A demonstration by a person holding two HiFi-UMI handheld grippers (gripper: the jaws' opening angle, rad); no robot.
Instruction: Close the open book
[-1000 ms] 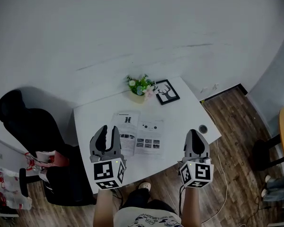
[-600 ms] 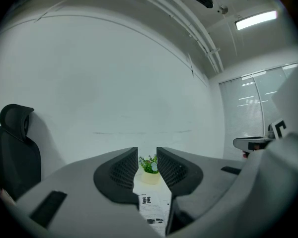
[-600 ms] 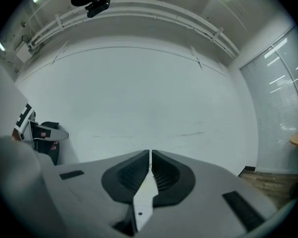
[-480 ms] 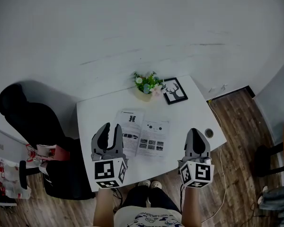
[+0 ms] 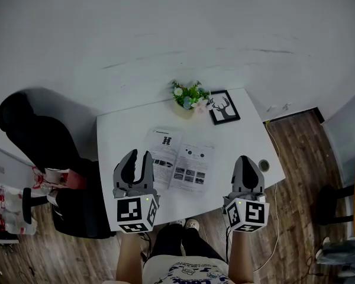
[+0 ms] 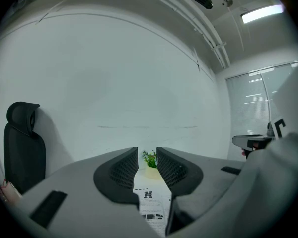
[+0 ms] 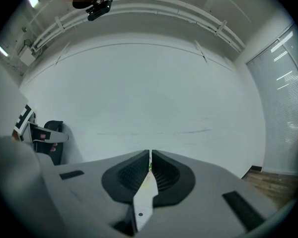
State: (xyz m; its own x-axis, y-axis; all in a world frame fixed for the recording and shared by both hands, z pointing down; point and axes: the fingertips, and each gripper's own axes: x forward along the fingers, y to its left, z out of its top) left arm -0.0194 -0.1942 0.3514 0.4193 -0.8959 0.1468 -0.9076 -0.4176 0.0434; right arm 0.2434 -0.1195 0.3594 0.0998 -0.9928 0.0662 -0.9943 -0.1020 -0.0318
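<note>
The open book [image 5: 180, 166] lies flat on the white table [image 5: 118, 136], its printed pages up. My left gripper [image 5: 136, 160] hovers over the near left part of the table, just left of the book, open with nothing between its fingers. In the left gripper view the book [image 6: 151, 205] shows through the gap of the left gripper [image 6: 147, 158]. My right gripper [image 5: 247, 163] hangs over the near right part of the table, right of the book and apart from it, shut and empty. In the right gripper view the right gripper [image 7: 150, 156] shows only a hairline slit.
A potted plant [image 5: 189, 96] and a framed deer picture [image 5: 225, 107] stand at the table's far edge. A small round black thing [image 5: 264, 165] sits near the right corner. A black chair [image 5: 41, 141] stands left of the table. Wooden floor [image 5: 296, 152] lies to the right.
The person has stepped closer to the table and the head view has shifted. Both grippers drifted a little over the near edge. Jaws and book are unchanged.
</note>
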